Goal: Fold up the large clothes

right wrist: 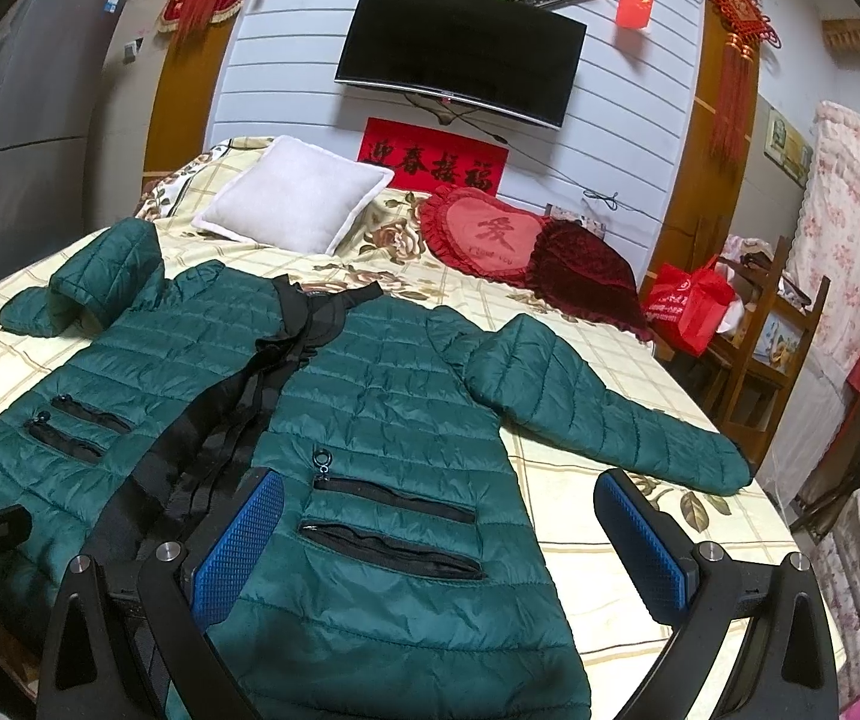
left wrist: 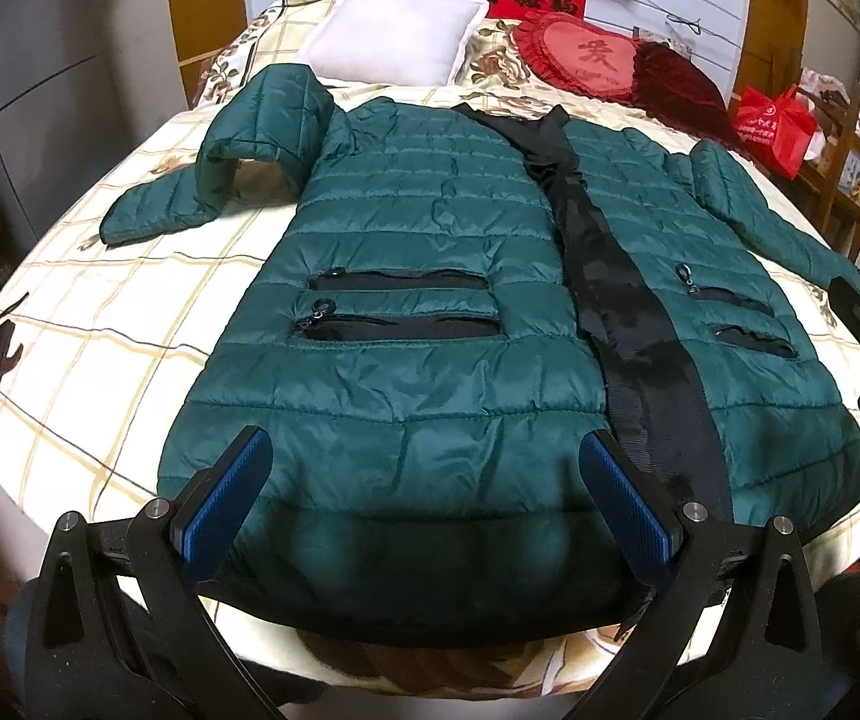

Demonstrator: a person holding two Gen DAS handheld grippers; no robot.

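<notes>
Green quilted nylon fills the foreground: the padded coat [left wrist: 418, 276] lies face up and spread flat on the bed [left wrist: 100, 372], hem toward me, collar toward the pillows. My left gripper [left wrist: 424, 504] hangs over the hem with its blue-padded fingers [left wrist: 223, 510] spread wide and holding nothing. My right gripper [right wrist: 439, 540] is likewise parted and empty, straddling the coat's side edge beside the zip pockets [right wrist: 394, 522].

I judge the coat light and puffy, with a slick shell that may slide between the pads. It will spring back unless each fold is pressed down. Firm places to take hold appear to be the bound hem corners, the cuffs and the black ribbed placket [left wrist: 634, 324] running down the front. The quilted panels between them would likely bunch.

Farther out, one sleeve [left wrist: 232, 138] is doubled over on itself near the shoulder. The other sleeve [right wrist: 604, 414] lies extended toward the bed's edge, and I would bring it across the body first.

Beyond the collar rest a white cushion [right wrist: 298, 204] and a red heart cushion [right wrist: 484, 234] bearing a single Chinese character. On the wall, a red banner [right wrist: 436, 159] carries black characters too distorted for me to read with confidence. A dark television [right wrist: 460, 48] hangs above it.
</notes>
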